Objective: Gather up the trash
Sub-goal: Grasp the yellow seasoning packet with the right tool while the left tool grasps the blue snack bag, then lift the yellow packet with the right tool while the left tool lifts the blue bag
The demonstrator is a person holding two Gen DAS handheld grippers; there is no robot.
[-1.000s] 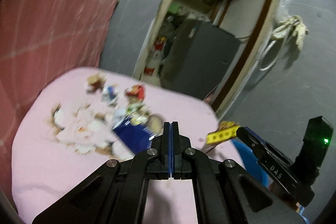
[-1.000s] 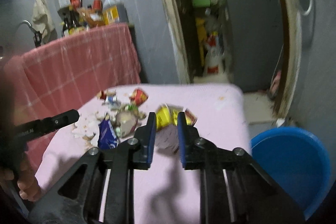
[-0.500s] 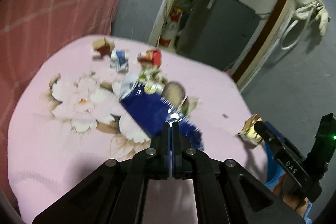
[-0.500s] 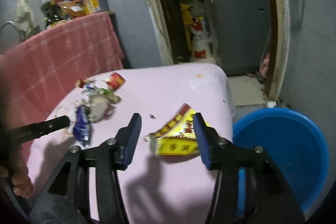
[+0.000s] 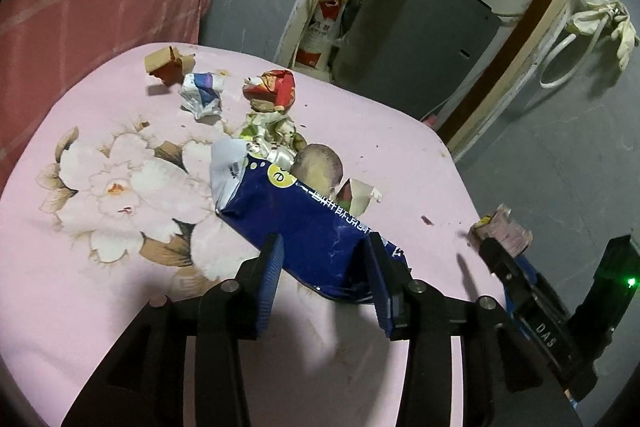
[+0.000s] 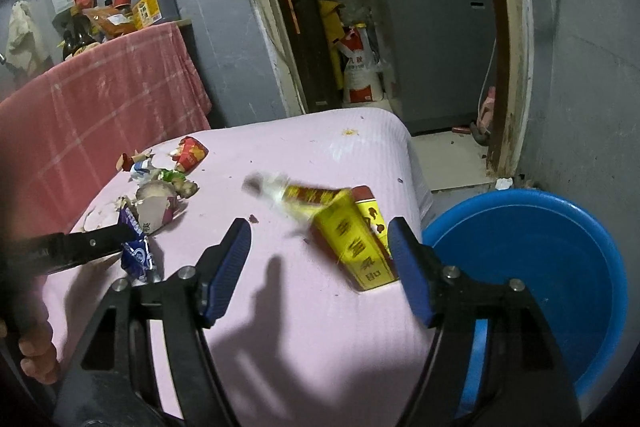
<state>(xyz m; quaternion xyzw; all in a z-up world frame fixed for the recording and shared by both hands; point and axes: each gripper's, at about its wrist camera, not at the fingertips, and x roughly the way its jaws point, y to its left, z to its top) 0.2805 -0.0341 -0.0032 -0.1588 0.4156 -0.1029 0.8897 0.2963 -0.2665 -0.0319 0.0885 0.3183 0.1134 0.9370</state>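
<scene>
**Trash collection: early stage, basin empty as far as we see**

Both grippers sit low over the pink counter (image 6: 304, 155), which has a flower print on its left half. The left gripper (image 5: 326, 267) has its jaws opening, with the near end of the blue snack bag (image 5: 308, 227) lying between the pads; we see a gap on either side, so we judge the bag is not pressed. The bag lies flat on the counter, its far end against a pile of mixed litter.

The right gripper (image 6: 320, 267) also has its jaws opening, wide apart. The yellow carton (image 6: 352, 239) sits between them toward the right pad, near the counter's right edge. It is motion-blurred at its far end, and we cannot tell whether it touches the pad; nothing is gripped.

The blue basin (image 6: 560, 267) stands on the floor just right of the counter. The part of its inside that we see holds nothing, so we judge that no trash has been delivered yet, or very little.

Left to collect, far side of the counter:
- brown cardboard scrap (image 5: 166, 63)
- crumpled white-and-blue wrapper (image 5: 202, 95)
- red wrapper (image 5: 274, 89)
- paper cup (image 5: 318, 167) on its side, by the bag
- greenish crumpled wrapper (image 5: 268, 127)
- small torn paper piece (image 5: 356, 197)

Our estimate: nearly the whole task remains. The yellow carton is closest to the basin and looks the easiest first delivery.
</scene>
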